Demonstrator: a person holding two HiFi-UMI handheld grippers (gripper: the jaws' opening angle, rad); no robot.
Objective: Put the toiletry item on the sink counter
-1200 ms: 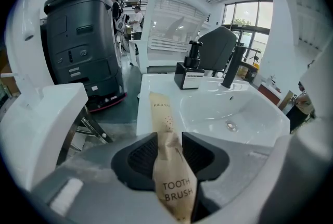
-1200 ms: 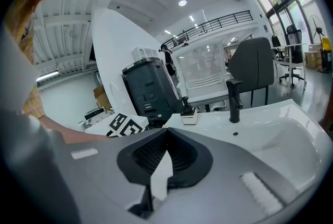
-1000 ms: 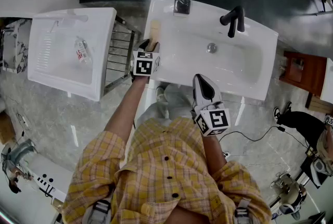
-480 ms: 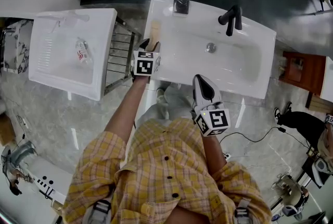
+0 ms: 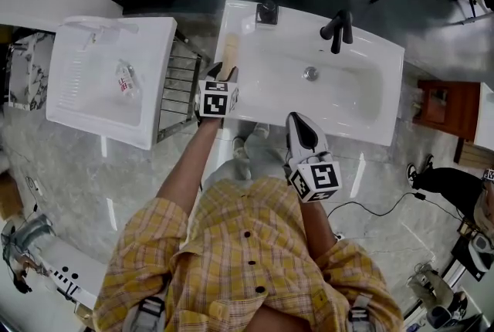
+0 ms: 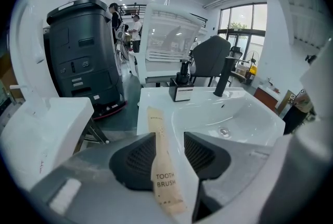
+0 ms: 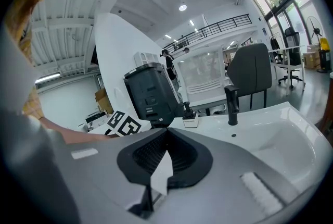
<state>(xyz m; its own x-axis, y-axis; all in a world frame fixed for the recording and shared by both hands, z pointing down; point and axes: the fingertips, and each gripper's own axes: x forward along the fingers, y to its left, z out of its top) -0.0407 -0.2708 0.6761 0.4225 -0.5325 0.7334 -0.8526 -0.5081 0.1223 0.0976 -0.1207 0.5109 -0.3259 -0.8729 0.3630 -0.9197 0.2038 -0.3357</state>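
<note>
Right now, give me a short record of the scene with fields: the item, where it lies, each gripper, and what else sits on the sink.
item: toothbrush packet, printed TOOTH BRUSH
place: flat along the left rim of the sink counter
left gripper: open; its fingers have just been opening, and the packet lies between them unpressed
right gripper: fingers together, nothing held, near the counter's front edge
also on sink: black faucet and black dispenser at the back
task state: packet appears set down and released
</note>
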